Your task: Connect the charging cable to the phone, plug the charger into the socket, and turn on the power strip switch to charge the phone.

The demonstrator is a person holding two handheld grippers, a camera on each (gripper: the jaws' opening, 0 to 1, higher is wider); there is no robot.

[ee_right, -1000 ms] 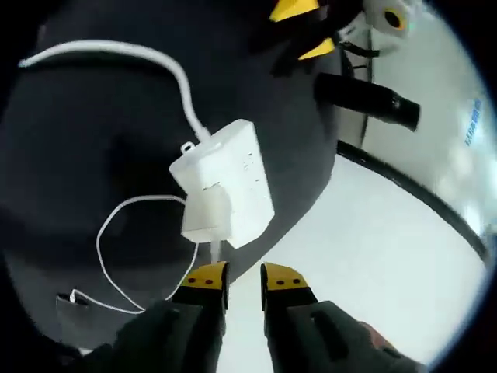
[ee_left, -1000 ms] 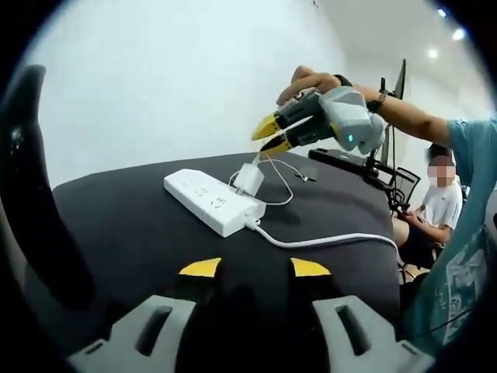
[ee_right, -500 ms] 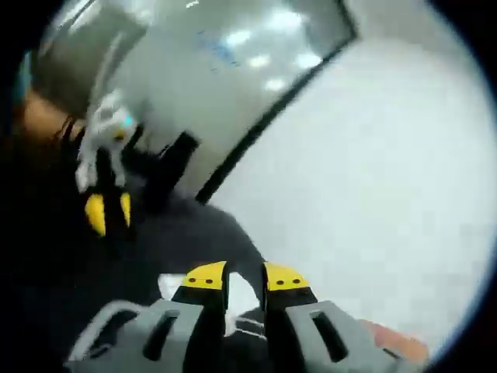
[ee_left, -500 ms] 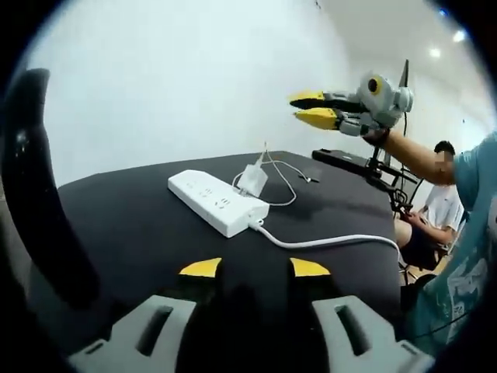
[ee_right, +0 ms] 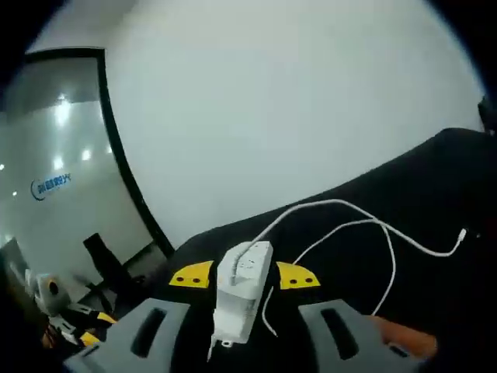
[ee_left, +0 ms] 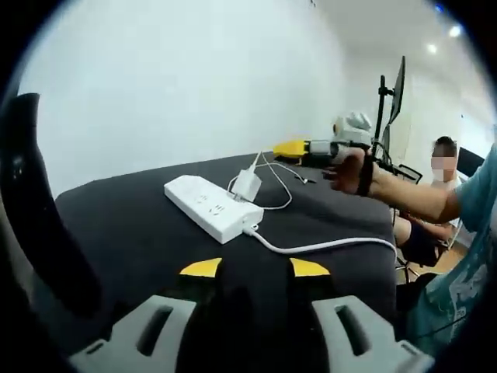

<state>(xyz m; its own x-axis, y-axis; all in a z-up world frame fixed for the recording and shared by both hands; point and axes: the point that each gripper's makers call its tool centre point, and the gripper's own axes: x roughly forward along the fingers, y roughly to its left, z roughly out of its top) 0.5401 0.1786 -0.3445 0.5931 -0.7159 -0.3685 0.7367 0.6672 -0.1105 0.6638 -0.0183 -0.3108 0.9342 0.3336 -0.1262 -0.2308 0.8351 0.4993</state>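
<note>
Left gripper view: the left gripper (ee_left: 255, 268) sits at bottom centre, yellow-tipped jaws spread wide with nothing between them, low over the black cloth-covered table (ee_left: 140, 233). The long white plastic power strip (ee_left: 208, 206) lies mid-frame on the table, its thick white cord (ee_left: 326, 246) curling off toward the right edge. The small white charger block (ee_left: 248, 185) stands plugged into the strip's far side, tilted slightly, and the thin white charging cable (ee_left: 281, 172) loops out from it across the tabletop to centre right, its free end lying loose on the cloth. I cannot make out a phone. The right gripper (ee_left: 289, 148) comes in at centre right, held in a person's hand (ee_left: 347, 165), level just above the table's far edge; its yellow tips look close together, but at that size I cannot tell if they are pressed together or spread.

Right gripper view: the right gripper (ee_right: 242, 275) at bottom centre has its jaws spread, empty. The power strip (ee_right: 242, 291) lies seen end-on in the gap between the tips, farther off. The charging cable (ee_right: 373, 233) arcs to the right, its plug end (ee_right: 463, 233) loose at the right edge. The left gripper (ee_right: 74, 330) shows at lower left.
</note>
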